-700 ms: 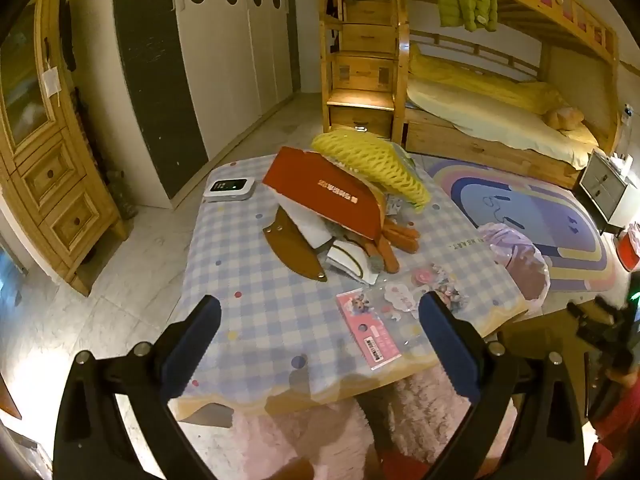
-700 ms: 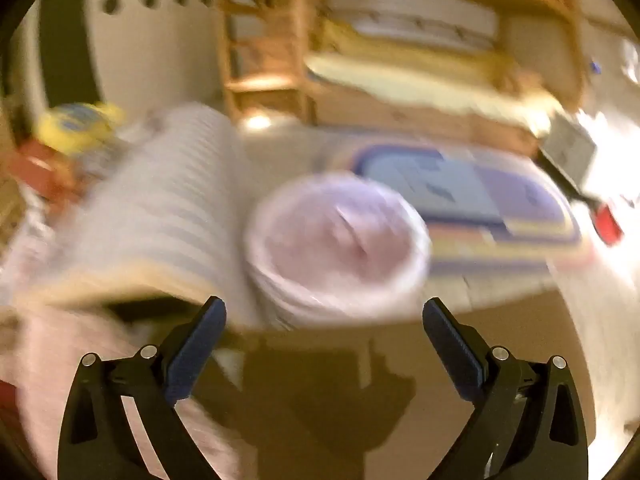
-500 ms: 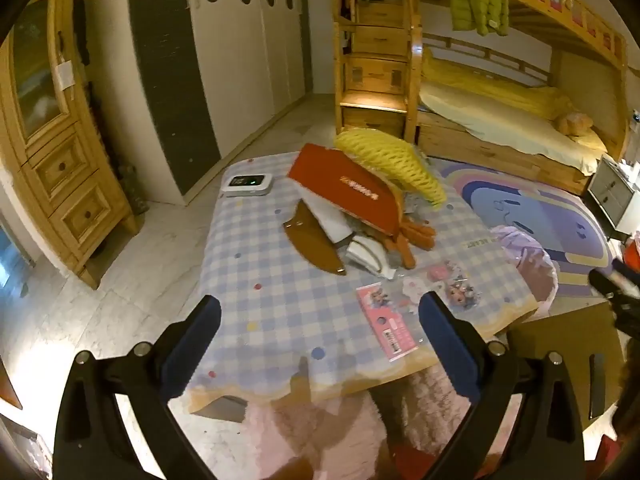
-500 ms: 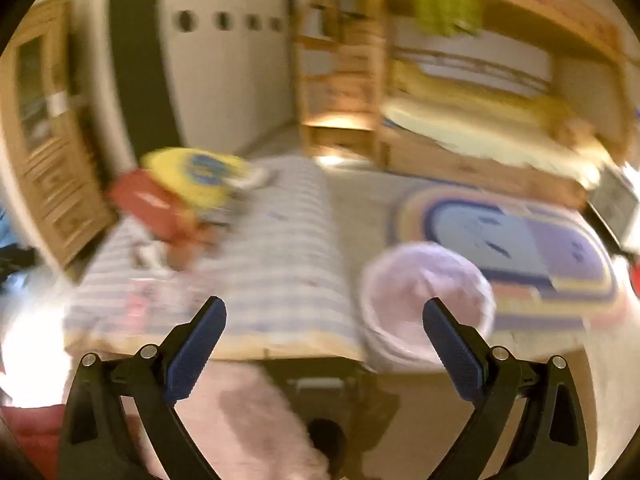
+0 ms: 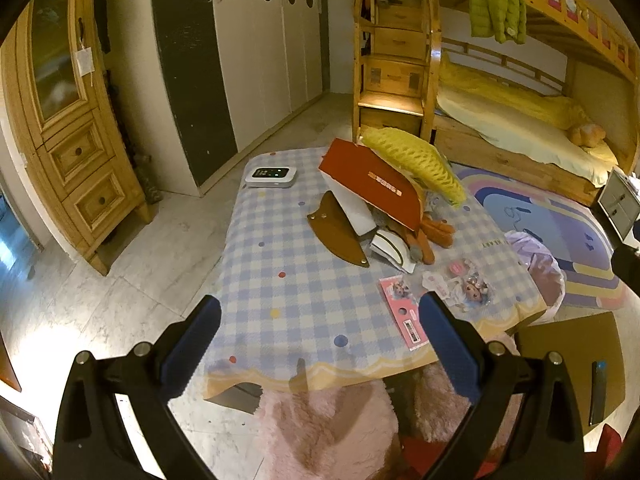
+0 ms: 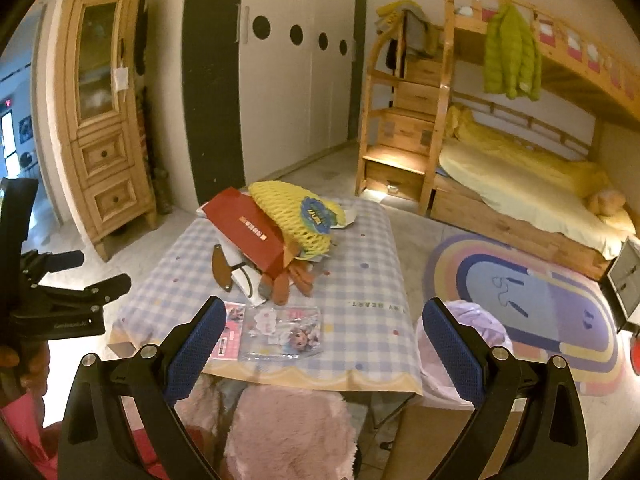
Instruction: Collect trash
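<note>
A low table with a blue checked cloth (image 5: 292,292) (image 6: 372,280) carries a heap of trash: a red paper bag (image 5: 372,188) (image 6: 248,228), yellow foam netting (image 5: 416,160) (image 6: 296,212), a brown leather piece (image 5: 340,236), orange wrappers (image 5: 436,232) (image 6: 296,276), a pink card (image 5: 404,316) (image 6: 230,332) and a clear doll packet (image 5: 468,288) (image 6: 284,330). A bin lined with a lilac bag (image 5: 540,268) (image 6: 452,344) stands at the table's right. My left gripper (image 5: 320,344) and right gripper (image 6: 320,352) are both open and empty, held before the table's near edge.
A white device (image 5: 272,176) lies at the table's far left corner. A pink fluffy stool (image 5: 328,432) (image 6: 292,428) and a cardboard box (image 5: 568,360) stand in front. A wooden cabinet (image 5: 68,128), wardrobe, bunk bed (image 6: 520,184) and rainbow rug (image 6: 540,300) surround the table.
The right gripper has swung left from the bin to face the table, and its view is sharp. The left gripper has shifted so the table sits further right. Both stay open.
</note>
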`<state>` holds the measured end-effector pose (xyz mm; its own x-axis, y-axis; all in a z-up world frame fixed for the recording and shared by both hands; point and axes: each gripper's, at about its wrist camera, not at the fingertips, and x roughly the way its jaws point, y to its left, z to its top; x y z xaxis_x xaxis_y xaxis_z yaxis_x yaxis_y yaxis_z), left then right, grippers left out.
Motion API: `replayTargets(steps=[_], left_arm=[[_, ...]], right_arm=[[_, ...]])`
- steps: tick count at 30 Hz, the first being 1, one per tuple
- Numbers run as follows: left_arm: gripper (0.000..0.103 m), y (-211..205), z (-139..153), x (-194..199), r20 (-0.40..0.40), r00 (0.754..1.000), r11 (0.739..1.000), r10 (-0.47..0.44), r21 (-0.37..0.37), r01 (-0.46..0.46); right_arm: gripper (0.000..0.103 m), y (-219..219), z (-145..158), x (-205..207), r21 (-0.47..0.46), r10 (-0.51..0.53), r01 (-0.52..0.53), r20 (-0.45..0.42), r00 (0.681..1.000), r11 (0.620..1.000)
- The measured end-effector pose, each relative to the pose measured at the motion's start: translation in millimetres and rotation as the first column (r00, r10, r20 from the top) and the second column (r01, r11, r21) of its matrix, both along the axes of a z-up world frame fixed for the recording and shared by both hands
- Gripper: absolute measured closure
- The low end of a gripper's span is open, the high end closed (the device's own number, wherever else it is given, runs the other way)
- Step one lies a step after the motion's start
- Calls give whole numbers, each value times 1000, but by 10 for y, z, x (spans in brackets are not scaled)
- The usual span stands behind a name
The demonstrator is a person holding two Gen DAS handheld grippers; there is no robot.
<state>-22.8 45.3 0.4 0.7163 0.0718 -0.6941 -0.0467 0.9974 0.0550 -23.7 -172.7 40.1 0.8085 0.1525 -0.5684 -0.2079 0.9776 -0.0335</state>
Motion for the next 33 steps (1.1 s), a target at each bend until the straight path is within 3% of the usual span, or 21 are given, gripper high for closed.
replayTargets(steps=[33], left_arm=[[7,21,35,11,4,1000,1000,9,0,-9]], right_arm=[[5,-2,-58,-26,0,0,0,-18,1000,1000]])
